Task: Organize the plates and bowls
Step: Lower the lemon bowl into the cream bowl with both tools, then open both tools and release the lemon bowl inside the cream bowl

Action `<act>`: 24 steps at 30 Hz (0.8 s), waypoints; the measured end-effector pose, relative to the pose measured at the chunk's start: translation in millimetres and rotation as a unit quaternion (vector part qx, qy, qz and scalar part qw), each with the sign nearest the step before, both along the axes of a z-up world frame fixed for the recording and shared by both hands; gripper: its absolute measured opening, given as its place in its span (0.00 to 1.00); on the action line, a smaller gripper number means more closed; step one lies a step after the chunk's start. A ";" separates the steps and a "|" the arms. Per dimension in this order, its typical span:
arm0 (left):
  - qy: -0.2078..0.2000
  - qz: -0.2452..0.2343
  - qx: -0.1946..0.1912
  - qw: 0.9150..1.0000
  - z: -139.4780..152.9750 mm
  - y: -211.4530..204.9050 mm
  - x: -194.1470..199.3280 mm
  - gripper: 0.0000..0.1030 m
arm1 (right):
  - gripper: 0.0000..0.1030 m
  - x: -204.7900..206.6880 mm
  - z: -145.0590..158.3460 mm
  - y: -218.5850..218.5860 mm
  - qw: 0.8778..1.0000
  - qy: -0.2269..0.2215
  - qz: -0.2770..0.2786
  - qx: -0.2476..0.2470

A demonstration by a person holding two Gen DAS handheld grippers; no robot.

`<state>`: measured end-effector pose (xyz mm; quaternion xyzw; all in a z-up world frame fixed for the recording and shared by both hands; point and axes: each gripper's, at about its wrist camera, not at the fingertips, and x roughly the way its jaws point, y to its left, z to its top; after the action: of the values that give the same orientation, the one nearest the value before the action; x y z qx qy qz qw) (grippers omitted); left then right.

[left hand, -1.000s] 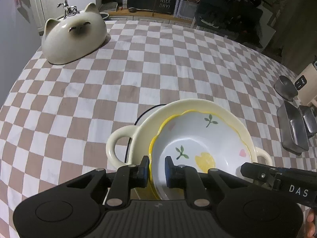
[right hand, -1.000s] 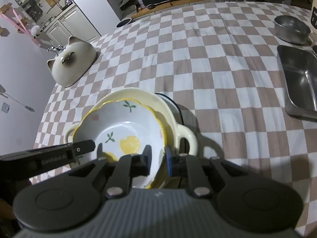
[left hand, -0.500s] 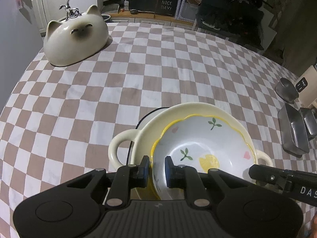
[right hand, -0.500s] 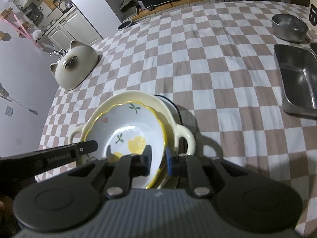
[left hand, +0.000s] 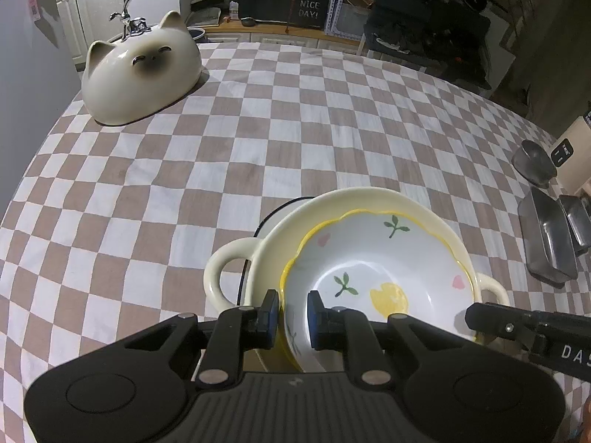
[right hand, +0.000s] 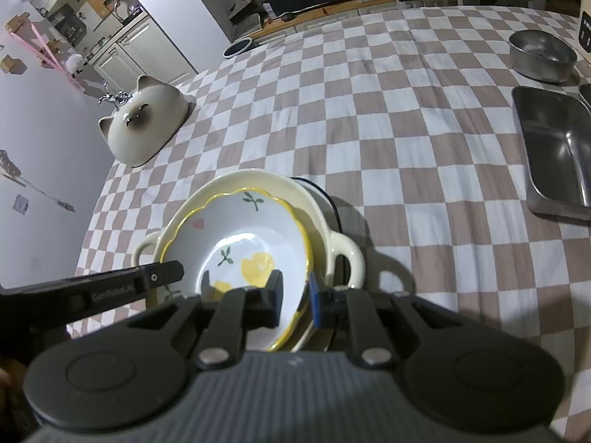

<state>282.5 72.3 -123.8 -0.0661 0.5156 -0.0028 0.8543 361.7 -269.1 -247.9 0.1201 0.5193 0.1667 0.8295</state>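
Nearest the cameras, the rim of the flowered bowl [left hand: 376,269] is clamped from opposite sides: the left gripper [left hand: 291,313] and the right gripper [right hand: 293,301] are each nearly closed, with blue pads on either side of the scalloped yellow edge. The flowered bowl is nested in the cream two-handled bowl [left hand: 229,262], under which a dark-rimmed dish [right hand: 325,195] is partly seen. Beyond, on the checked tablecloth [left hand: 295,140], a steel tray [right hand: 554,155] and a steel bowl [right hand: 541,55] are noted. Farthest off, the cat-faced bowl [left hand: 142,74] lies upside down.
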 end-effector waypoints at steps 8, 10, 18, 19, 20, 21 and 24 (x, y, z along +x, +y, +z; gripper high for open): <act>-0.003 -0.002 -0.001 1.000 3.5 0.7 -3.7 0.16 | 0.19 -1.3 1.0 1.0 1.000 -0.008 0.002 -0.005; -0.003 -0.003 0.000 1.000 5.1 0.3 -4.8 0.16 | 0.19 -3.0 3.0 1.3 1.000 -0.015 0.005 -0.006; -0.012 -0.006 -0.007 1.000 13.8 0.0 -12.8 0.19 | 0.20 -7.3 7.5 1.1 1.000 -0.022 0.017 -0.013; -0.014 -0.008 -0.008 1.000 15.4 -0.9 -14.2 0.19 | 0.20 -8.8 8.7 1.3 0.999 -0.026 0.021 -0.016; -0.016 -0.010 -0.008 1.000 17.1 -2.1 -15.9 0.20 | 0.21 -10.3 10.1 1.5 0.999 -0.030 0.025 -0.018; -0.017 -0.013 -0.007 1.000 18.3 -3.6 -17.2 0.20 | 0.24 -12.0 11.4 1.8 0.999 -0.034 0.028 -0.019; -0.021 -0.017 -0.003 1.000 22.1 -7.2 -21.7 0.34 | 0.36 -16.5 14.4 0.4 0.998 -0.042 0.030 -0.026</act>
<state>260.8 65.1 -101.7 -0.0597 0.4984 -0.0197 0.8647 345.2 -268.7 -233.5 0.0757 0.4913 0.1833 0.8481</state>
